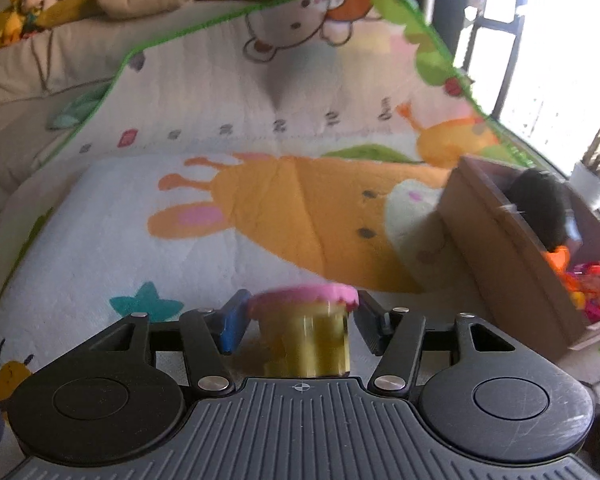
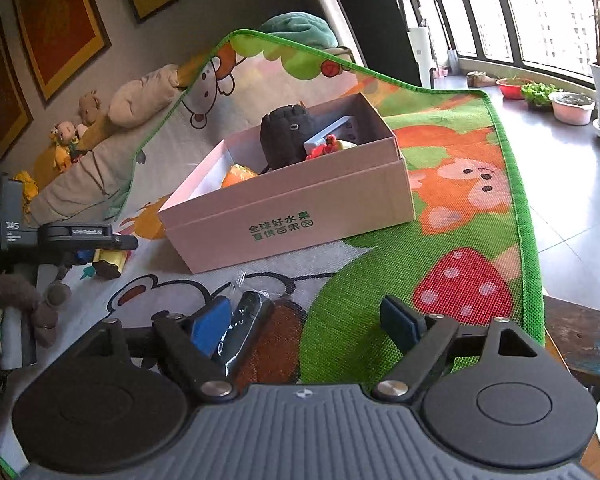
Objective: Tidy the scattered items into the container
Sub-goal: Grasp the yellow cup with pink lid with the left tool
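A yellow tub with a pink lid (image 1: 306, 328) sits between the fingers of my left gripper (image 1: 298, 320), whose jaws stand close around it; the image is blurred and I cannot tell whether the pads touch it. The same tub (image 2: 108, 263) shows under the left gripper (image 2: 88, 240) in the right wrist view. The pink cardboard box (image 2: 300, 216) stands on the play mat and holds a black plush toy (image 2: 284, 136) and several small toys. The box (image 1: 512, 264) is at the right in the left wrist view. My right gripper (image 2: 308, 320) is open; a dark item in a clear plastic wrapper (image 2: 244, 328) lies against its left finger.
The colourful play mat (image 2: 440, 240) covers the surface, with a green border. Plush toys (image 2: 76, 128) lie along the back by the wall. Plant pots (image 2: 568, 106) stand by the window at right. A dark wooden table edge (image 2: 580, 340) is at the right.
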Demonstrator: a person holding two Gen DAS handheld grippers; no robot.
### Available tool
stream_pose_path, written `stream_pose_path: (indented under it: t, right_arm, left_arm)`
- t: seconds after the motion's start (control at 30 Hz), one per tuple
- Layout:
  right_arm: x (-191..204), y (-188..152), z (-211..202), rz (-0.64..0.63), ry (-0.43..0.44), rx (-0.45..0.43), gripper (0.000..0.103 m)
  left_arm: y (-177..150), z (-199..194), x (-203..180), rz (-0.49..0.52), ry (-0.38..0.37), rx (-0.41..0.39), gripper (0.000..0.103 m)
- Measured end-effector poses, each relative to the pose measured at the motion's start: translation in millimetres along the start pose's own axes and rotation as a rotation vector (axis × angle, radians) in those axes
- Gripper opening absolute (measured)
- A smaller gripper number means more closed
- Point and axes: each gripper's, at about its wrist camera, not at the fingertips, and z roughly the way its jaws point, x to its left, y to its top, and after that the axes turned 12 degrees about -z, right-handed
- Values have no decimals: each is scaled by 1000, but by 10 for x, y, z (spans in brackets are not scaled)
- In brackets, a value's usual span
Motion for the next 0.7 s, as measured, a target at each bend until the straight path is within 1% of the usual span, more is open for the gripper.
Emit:
stream_pose_path:
  t: [0.07,0.17,0.27,0.4,0.5,0.67,0.7]
  right_arm:
    - [-1,-3,-2,1,2,0,83]
    - [-1,-3,-1,0,1,0,83]
    - [1,5,0,-3,0,1,83]
    - [10,11,4,-8,-1,3,84]
    - [21,9,5,-13,-4,4,84]
    - [37,8,7,-21,-8,7,85]
    - [40,7,8,-22,-9,7,85]
  left_arm:
    - [-42,-135,-55,19,-36,-17,61]
    - [-201,-396,-175,55,-104,-39,61]
    - [-445,-677,-294,107,-172,-64,61]
    - [-782,-988,-383,158,-224,-89,61]
    - [-986,-1129,-402,199,-230,-98,61]
    - [-1204,-1199,-339,195,-234,-47,61]
    - [-1247,-1213,-328,199,-235,-40,63]
